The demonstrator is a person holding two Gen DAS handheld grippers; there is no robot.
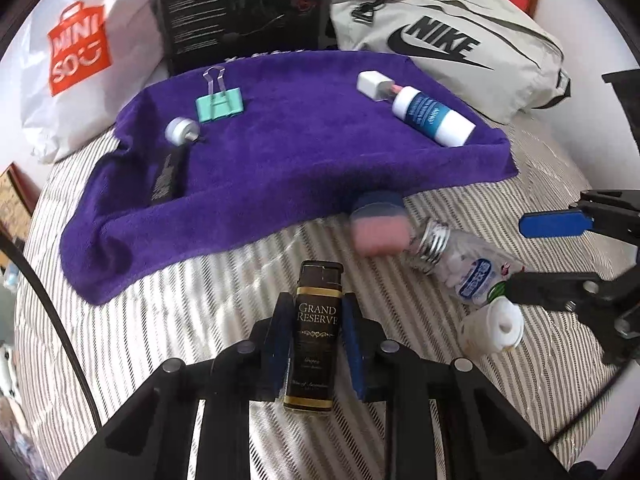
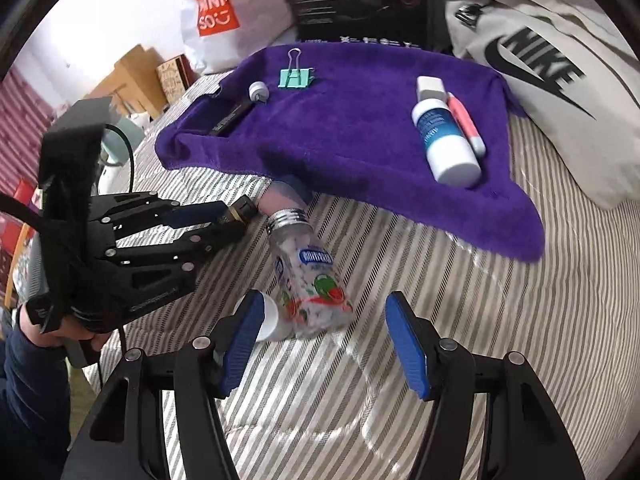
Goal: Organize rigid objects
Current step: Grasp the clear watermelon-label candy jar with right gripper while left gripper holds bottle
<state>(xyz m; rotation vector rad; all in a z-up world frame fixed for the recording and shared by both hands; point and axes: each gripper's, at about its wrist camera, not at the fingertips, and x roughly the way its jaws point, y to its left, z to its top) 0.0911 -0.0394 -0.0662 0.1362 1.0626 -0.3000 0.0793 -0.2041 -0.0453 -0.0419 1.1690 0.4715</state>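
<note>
My left gripper (image 1: 316,312) is shut on a dark Grand Reserve bottle (image 1: 317,332), held above the striped bed; it also shows in the right wrist view (image 2: 224,216). My right gripper (image 2: 320,320) is open, its jaws on either side of a clear candy bottle (image 2: 308,276) with a silver cap, lying on the bed. A small white tube (image 2: 270,318) lies beside it. On the purple towel (image 2: 360,128) lie a teal binder clip (image 2: 295,77), a white-and-blue bottle (image 2: 444,136), a pink pen (image 2: 466,124), a white block (image 2: 430,86), a silver cap (image 2: 259,91) and a black stick (image 2: 232,116).
A pink-and-blue object (image 1: 378,224) lies half under the towel's front edge. Behind the towel stand a white Miniso bag (image 1: 80,48), a black box (image 1: 240,8) and a grey Nike bag (image 1: 452,44). Striped bedding (image 2: 440,320) spreads in front.
</note>
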